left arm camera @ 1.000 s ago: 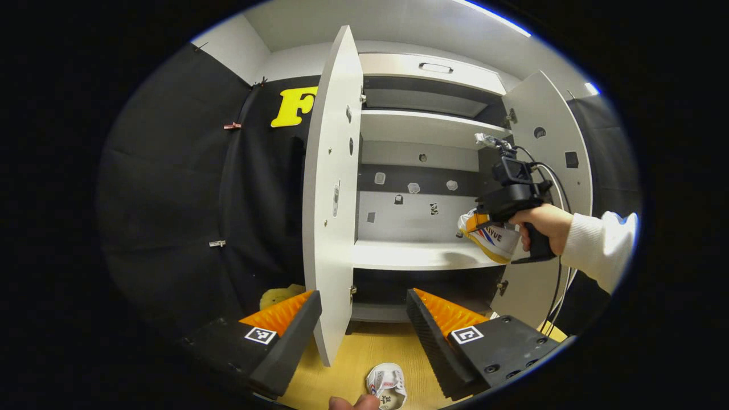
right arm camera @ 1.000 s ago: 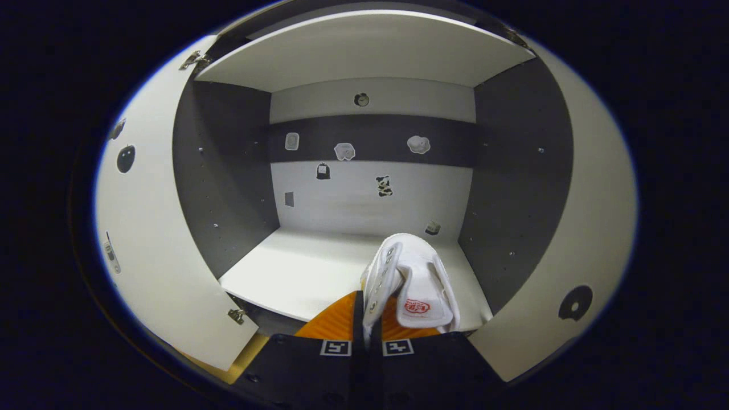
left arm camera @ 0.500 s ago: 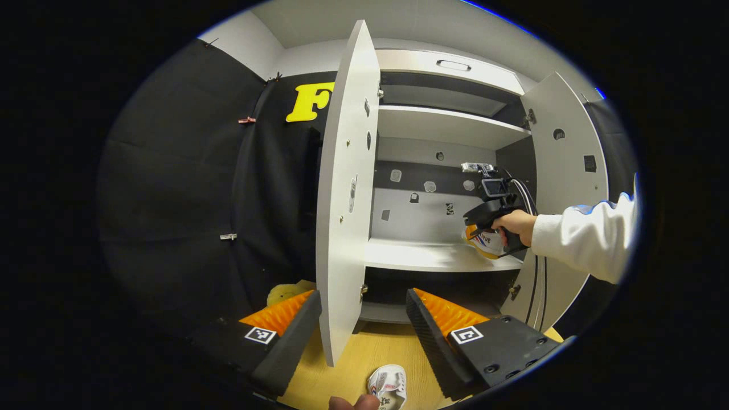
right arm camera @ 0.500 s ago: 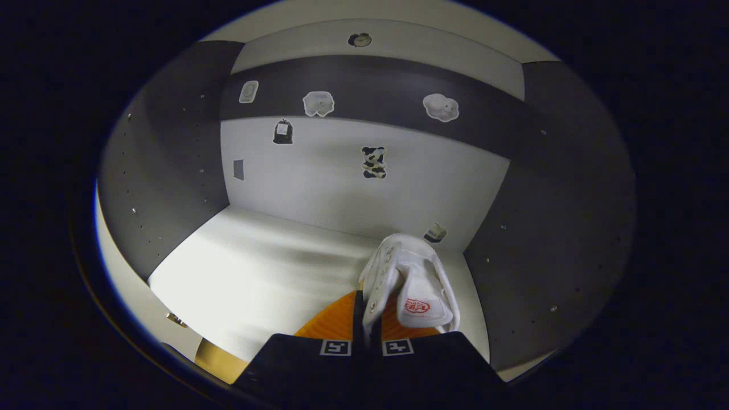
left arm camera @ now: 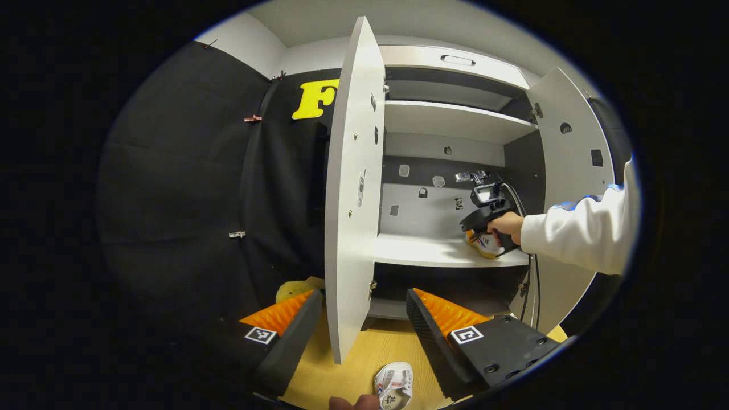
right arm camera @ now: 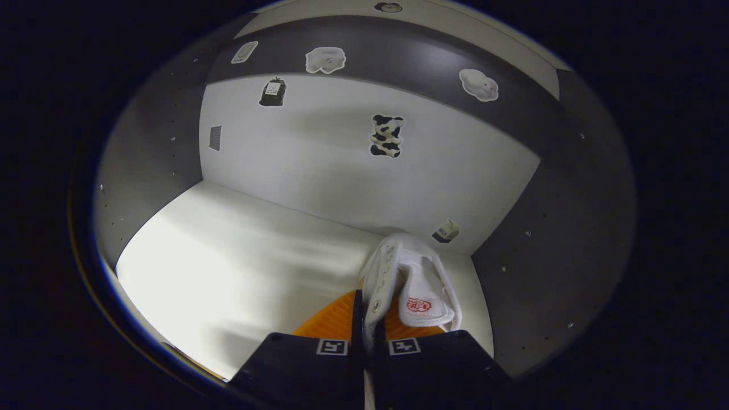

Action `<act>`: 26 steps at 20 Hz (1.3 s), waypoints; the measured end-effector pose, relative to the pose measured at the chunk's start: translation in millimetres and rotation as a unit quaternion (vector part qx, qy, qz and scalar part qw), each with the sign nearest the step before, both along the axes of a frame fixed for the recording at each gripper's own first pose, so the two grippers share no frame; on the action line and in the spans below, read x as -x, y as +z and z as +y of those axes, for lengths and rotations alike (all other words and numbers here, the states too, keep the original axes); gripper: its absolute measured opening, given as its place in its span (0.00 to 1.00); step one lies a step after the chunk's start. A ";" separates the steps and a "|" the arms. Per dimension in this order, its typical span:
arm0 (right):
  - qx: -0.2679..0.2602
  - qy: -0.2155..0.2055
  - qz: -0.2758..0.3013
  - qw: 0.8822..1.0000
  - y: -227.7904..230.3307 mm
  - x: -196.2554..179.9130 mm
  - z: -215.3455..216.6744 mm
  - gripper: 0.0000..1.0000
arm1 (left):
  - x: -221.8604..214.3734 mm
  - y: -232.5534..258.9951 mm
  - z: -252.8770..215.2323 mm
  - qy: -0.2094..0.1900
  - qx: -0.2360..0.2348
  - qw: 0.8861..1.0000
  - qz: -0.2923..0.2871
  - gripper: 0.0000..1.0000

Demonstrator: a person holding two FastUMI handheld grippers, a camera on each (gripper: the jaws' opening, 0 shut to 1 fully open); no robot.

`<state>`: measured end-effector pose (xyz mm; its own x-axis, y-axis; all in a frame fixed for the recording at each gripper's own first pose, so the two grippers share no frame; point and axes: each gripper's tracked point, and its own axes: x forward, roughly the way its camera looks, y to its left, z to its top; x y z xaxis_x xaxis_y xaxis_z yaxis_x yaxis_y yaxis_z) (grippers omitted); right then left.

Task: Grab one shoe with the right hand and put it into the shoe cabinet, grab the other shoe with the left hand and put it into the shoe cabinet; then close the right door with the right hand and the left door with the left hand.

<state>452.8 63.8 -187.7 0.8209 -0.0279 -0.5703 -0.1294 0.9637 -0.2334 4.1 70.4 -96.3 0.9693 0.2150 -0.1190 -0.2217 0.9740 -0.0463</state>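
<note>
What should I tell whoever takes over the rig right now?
Right tool: shut on the first shoe, held inside the cabinet just above the right end of the middle shelf; whether the shoe touches the shelf cannot be told.
Left tool: open, holding nothing, in front of the cabinet with the left door's edge between its fingers.
Second shoe: on the wooden floor, just below the left tool.
Both doors stand open; right door.
Done: first shoe carried in, not released.
Left: release it, place the second shoe with the left tool, close right door, then left.
</note>
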 end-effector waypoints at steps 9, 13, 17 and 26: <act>-0.071 -0.002 -0.015 0.997 37.9 44.9 15.3 0.93 | 6.1 7.8 -6.9 -0.018 0.003 1.000 -0.013 0.95; -0.108 -0.001 -0.082 0.991 79.0 78.9 15.2 0.97 | 13.2 10.0 -9.4 -0.028 -0.002 0.999 -0.016 0.95; -0.165 0.009 -0.153 0.974 120.6 131.3 18.5 0.97 | 21.1 15.3 -11.7 -0.039 -0.007 0.999 -0.026 0.95; -0.196 0.036 -0.256 0.946 180.1 300.3 6.7 0.98 | 31.5 -23.6 -28.6 -0.080 -0.007 0.997 -0.022 0.95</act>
